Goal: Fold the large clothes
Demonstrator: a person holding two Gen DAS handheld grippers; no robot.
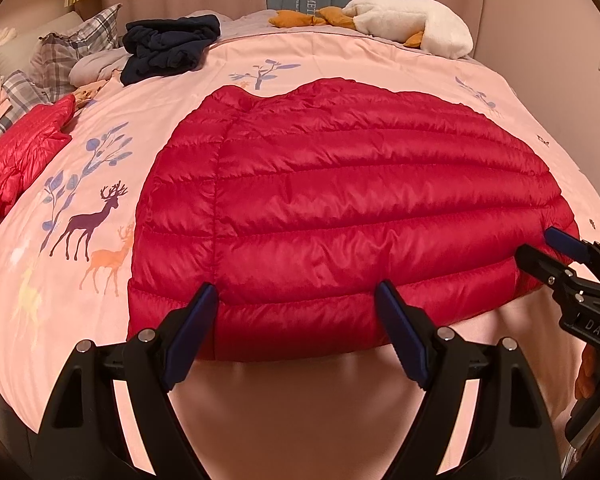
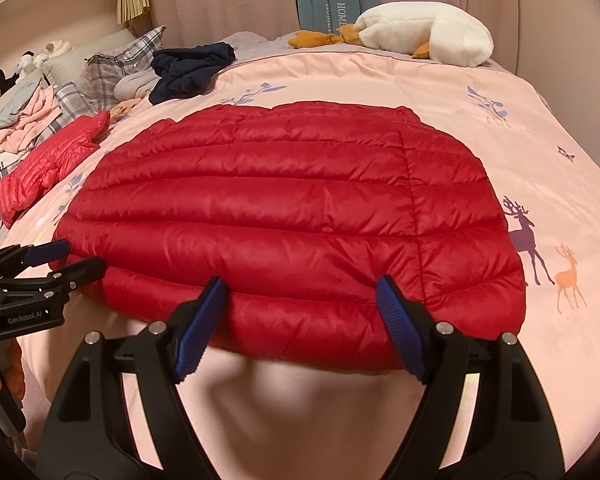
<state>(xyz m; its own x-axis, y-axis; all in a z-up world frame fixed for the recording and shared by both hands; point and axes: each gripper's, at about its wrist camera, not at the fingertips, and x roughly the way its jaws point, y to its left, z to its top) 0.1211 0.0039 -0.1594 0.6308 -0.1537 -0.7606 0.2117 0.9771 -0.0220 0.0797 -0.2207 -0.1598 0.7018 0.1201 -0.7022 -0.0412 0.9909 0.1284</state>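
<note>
Nearest the cameras, both grippers hang over the near edge of the bed, each angled down toward the hem of a red quilted down jacket (image 1: 340, 208). The left gripper (image 1: 296, 332) has its blue pads spread wide, one on either side of a stretch of the hem near the jacket's left end; the padded edge sits between them, and the pads do not appear to press on it. The right gripper (image 2: 300, 328) is spread just as wide over the hem toward the jacket's right end, again with fabric between the pads but no visible pinch. In the left wrist view the right gripper also shows at the right edge, beside the jacket's near right corner, with part of a hand below it.

The jacket lies flat on a pink duvet (image 2: 500, 92) printed with deer and leafy sprigs. Its long axis runs left to right across the bed, and its quilting channels run the same way. A vertical seam crosses them near each end. The far edge is uneven, with a dip toward the left.

To the left, well apart from it, lies a second red quilted garment (image 2: 48, 168), crumpled. Farther back on the left are plaid pillows (image 2: 116, 68), pink clothes, and a dark navy garment (image 2: 188, 68) in a heap. At the far edge of the bed lies a white plush goose (image 2: 428, 36) with orange feet, in front of pink curtains.
</note>
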